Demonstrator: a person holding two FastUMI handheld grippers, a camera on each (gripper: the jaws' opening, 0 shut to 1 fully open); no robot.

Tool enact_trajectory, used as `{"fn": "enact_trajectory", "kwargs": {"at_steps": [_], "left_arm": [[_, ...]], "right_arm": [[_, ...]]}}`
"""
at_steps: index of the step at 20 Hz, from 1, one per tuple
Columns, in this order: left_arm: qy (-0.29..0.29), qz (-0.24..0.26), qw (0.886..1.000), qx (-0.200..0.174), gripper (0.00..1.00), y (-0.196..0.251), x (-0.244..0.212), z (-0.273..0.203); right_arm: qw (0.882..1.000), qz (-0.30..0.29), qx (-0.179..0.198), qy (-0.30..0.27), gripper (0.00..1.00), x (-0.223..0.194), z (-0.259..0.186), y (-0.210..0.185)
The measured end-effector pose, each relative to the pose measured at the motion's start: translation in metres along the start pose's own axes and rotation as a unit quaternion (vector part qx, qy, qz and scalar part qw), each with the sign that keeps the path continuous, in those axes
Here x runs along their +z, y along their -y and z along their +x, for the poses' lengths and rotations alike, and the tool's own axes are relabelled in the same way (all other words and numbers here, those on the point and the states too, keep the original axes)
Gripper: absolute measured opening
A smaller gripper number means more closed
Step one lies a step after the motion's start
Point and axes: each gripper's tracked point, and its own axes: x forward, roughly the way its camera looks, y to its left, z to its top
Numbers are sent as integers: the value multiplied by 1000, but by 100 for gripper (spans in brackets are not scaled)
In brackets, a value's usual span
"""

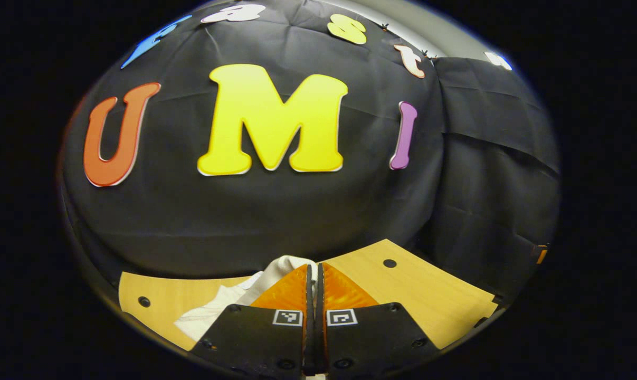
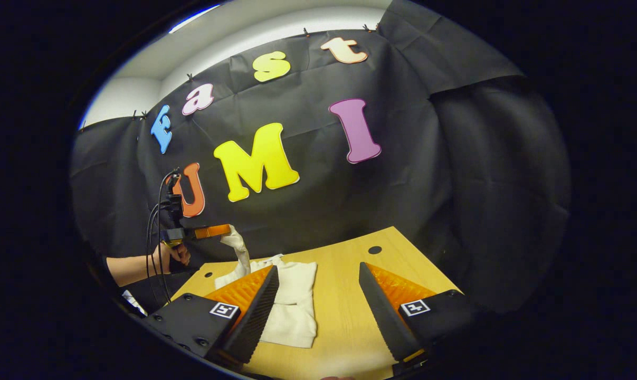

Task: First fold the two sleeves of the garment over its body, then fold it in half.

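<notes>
A white garment (image 2: 294, 301) lies on the wooden table (image 2: 344, 322), its body partly behind my right gripper's left finger. One sleeve (image 2: 240, 248) is lifted off the table, pinched by my left gripper (image 2: 227, 231), which a hand (image 2: 173, 254) holds at the left. In the left gripper view, my left gripper (image 1: 314, 265) has its fingers closed together, with white cloth (image 1: 218, 309) hanging just beyond and below them. My right gripper (image 2: 317, 266) hovers open over the table, at the garment's right edge, with nothing between its fingers.
The table (image 1: 429, 295) has small dark holes (image 2: 374, 249) near its far corners. The black booth wall stands close behind the table's far edge. Cables (image 2: 157, 248) hang from the left gripper. Bare wood lies to the right of the garment.
</notes>
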Motion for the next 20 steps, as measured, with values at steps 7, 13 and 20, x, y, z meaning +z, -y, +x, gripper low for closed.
{"fn": "enact_trajectory", "kwargs": {"at_steps": [7,13,20], "left_arm": [[-57,8,997,-59,2,57,-51,73],[-114,33,989,-90,3,84,-119,131],[-152,33,987,-36,6,61,-188,178]], "right_arm": [[998,14,-59,-16,95,-11,-13,42],[996,19,-79,-42,95,-26,-13,51],[993,4,-87,-81,95,-45,-14,50]]}}
